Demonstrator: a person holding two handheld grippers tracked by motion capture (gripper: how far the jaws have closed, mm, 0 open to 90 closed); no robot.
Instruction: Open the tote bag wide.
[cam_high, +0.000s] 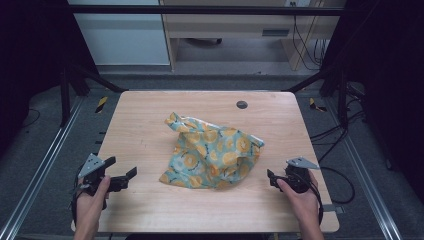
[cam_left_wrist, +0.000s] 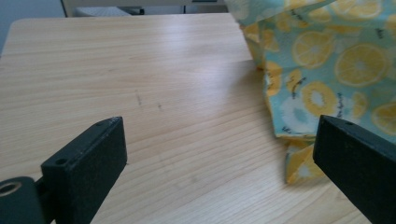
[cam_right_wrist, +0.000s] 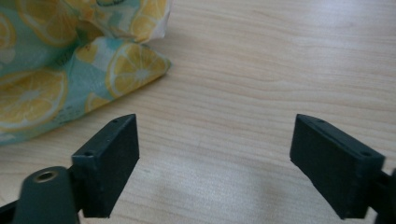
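A crumpled cloth, light blue with yellow lemon slices, lies heaped in the middle of the wooden table. My left gripper rests near the table's front left, a short way left of the cloth, with its jaws wide apart and nothing between them. In the left gripper view the cloth fills the upper right, just beyond the right jaw. My right gripper sits at the front right, close to the cloth's right side, open and empty. The right gripper view has the cloth's edge at upper left.
A dark round grommet hole sits near the table's far edge. Metal frame rails run along both sides of the table. A desk and cables stand beyond the far edge. Bare wood surrounds the cloth on all sides.
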